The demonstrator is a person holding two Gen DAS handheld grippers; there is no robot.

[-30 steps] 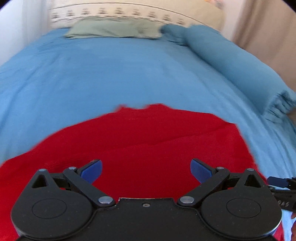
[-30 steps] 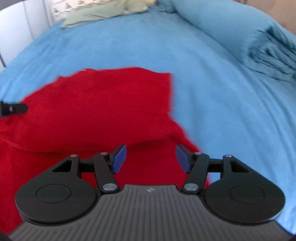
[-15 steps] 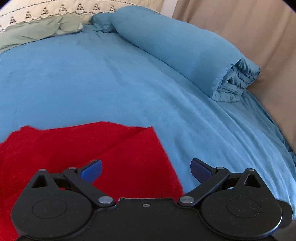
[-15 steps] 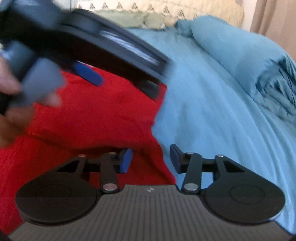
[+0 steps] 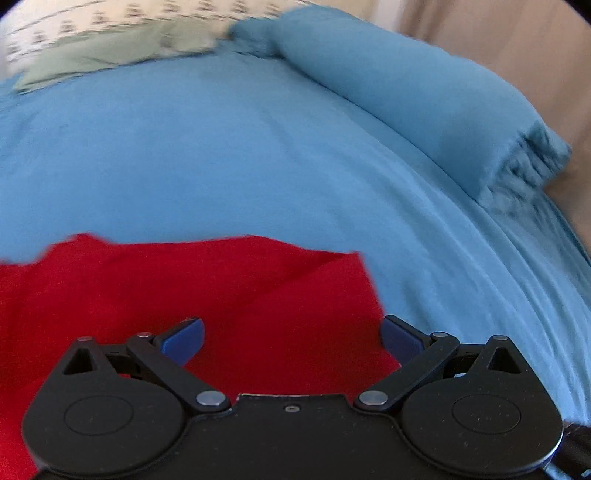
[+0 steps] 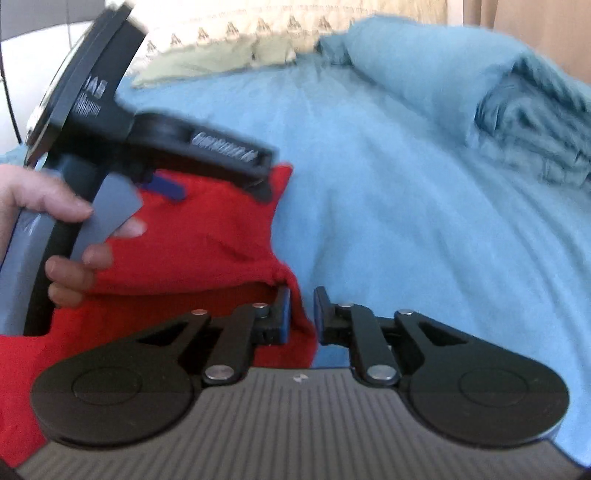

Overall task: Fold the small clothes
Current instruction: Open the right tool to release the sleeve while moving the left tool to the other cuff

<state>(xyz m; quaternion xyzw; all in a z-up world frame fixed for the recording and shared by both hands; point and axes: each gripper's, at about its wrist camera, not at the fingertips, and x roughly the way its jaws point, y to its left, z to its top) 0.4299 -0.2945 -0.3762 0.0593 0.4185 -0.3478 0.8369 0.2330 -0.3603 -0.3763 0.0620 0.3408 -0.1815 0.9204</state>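
Note:
A red garment (image 5: 221,288) lies on the blue bed sheet (image 5: 221,155). My left gripper (image 5: 291,338) is open and empty above the garment's right part, near its right edge. In the right wrist view the garment (image 6: 199,240) lies at the left, with a folded layer on top. My right gripper (image 6: 301,314) has nearly closed on the garment's right edge, and red cloth sits between its blue pads (image 6: 283,314). The left gripper (image 6: 166,147), held by a hand (image 6: 59,218), hovers over the far part of the garment.
A rolled blue blanket (image 5: 406,92) lies along the right side of the bed, also in the right wrist view (image 6: 480,92). A green pillow (image 5: 110,59) and a patterned pillow (image 6: 240,29) lie at the head. A beige curtain (image 5: 517,48) hangs at the right.
My right gripper has narrowed from open to nearly shut on the garment's right edge. My left gripper moved to the right over the garment and stays open.

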